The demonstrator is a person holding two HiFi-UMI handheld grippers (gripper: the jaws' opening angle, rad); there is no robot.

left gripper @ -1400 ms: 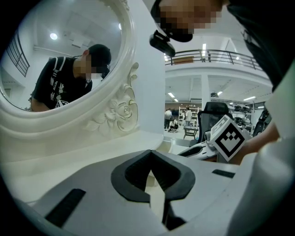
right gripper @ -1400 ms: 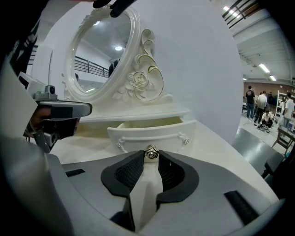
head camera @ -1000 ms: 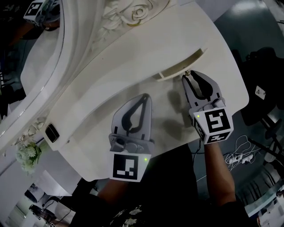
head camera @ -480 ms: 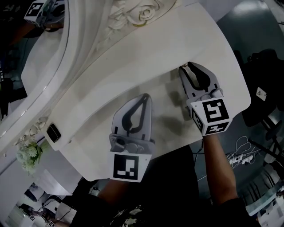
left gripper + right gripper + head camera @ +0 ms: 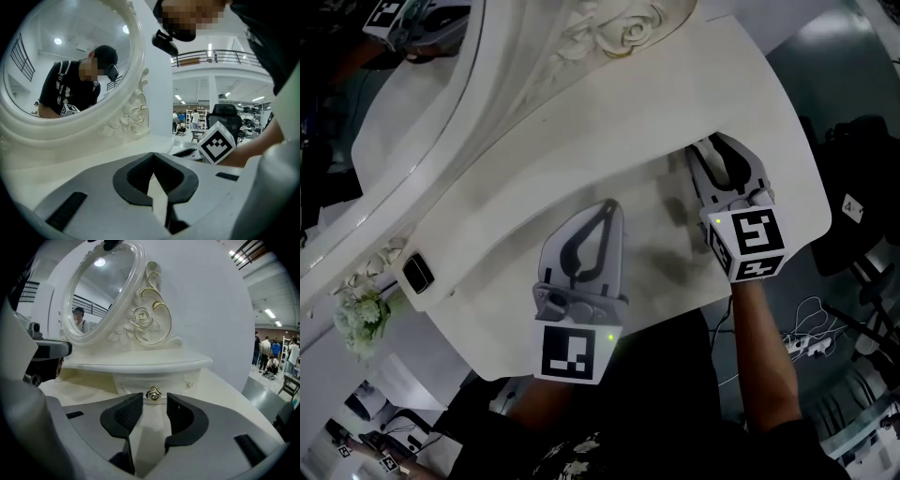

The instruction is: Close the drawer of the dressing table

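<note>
Drawer (image 5: 176, 380): under the small shelf, front apparently flush; its knob (image 5: 153, 393) lies dead ahead of the right gripper (image 5: 154, 405), just past the tips. Jaws opening, nothing pressed between them. Left gripper (image 5: 602, 216): jaws together, empty, farther off.

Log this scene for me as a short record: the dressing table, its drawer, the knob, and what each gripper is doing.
furniture: white dressing table with an oval mirror
drawer: looks closed, its front sitting in under the shelf
knob: centred on the drawer front, free
right gripper: jaws opening, knob just off their tips, pads not on it
left gripper: jaws together, empty, over the tabletop
</note>
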